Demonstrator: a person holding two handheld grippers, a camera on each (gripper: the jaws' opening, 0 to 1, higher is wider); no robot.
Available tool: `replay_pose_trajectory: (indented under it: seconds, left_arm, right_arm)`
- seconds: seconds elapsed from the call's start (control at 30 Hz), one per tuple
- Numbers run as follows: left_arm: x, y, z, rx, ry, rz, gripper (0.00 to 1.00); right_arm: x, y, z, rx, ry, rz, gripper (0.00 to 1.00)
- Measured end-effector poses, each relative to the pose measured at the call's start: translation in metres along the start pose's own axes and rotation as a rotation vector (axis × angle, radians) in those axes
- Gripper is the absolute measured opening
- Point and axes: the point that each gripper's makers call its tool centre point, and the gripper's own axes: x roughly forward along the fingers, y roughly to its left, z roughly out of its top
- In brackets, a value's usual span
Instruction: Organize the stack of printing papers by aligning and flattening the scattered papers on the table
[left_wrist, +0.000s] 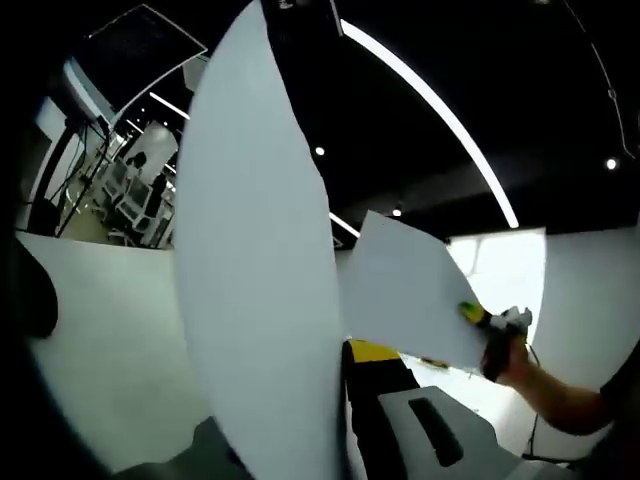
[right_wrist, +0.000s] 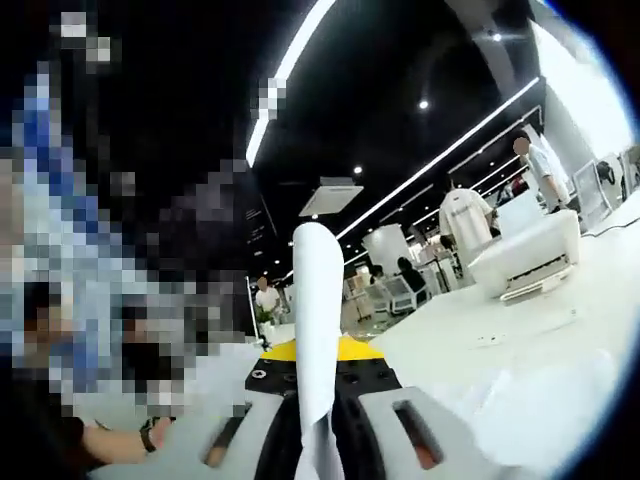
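Left gripper view: a sheet (left_wrist: 255, 270) rises edge-on from between the left gripper's (left_wrist: 345, 420) jaws, clenched on its lower edge, long axis up. Another sheet (left_wrist: 410, 290) hangs pinched by the right gripper (left_wrist: 478, 318) beside it. Right gripper view: that gripper (right_wrist: 322, 415) grasps its sheet (right_wrist: 318, 310) upright. Both are lifted off the bench (left_wrist: 100, 340); nothing stands between them.

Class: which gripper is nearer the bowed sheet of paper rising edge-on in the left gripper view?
Left. The left gripper pinches the bowed sheet between its jaws; the right gripper sits off to the side, holding another sheet.
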Motion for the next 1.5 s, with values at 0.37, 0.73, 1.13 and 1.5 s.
replay_pose_trajectory:
  seconds: [0.37,0.73,1.13,1.5]
  left_arm:
    - [0.0,-0.004,-0.002,-0.004,0.002,-0.003,0.06]
    - [0.0,-0.008,-0.004,-0.005,0.004,-0.002,0.06]
    - [-0.001,-0.009,-0.003,-0.006,0.002,-0.003,0.06]
    - [0.0,-0.008,-0.003,-0.007,0.001,-0.003,0.06]
  right_arm:
    - [0.006,0.046,0.013,0.093,-0.035,0.126,0.01]
    - [0.008,0.083,0.016,0.143,-0.045,0.212,0.0]
    - [0.012,0.102,0.011,0.153,-0.04,0.26,0.0]
    - [0.012,0.111,0.012,0.225,-0.052,0.292,0.0]
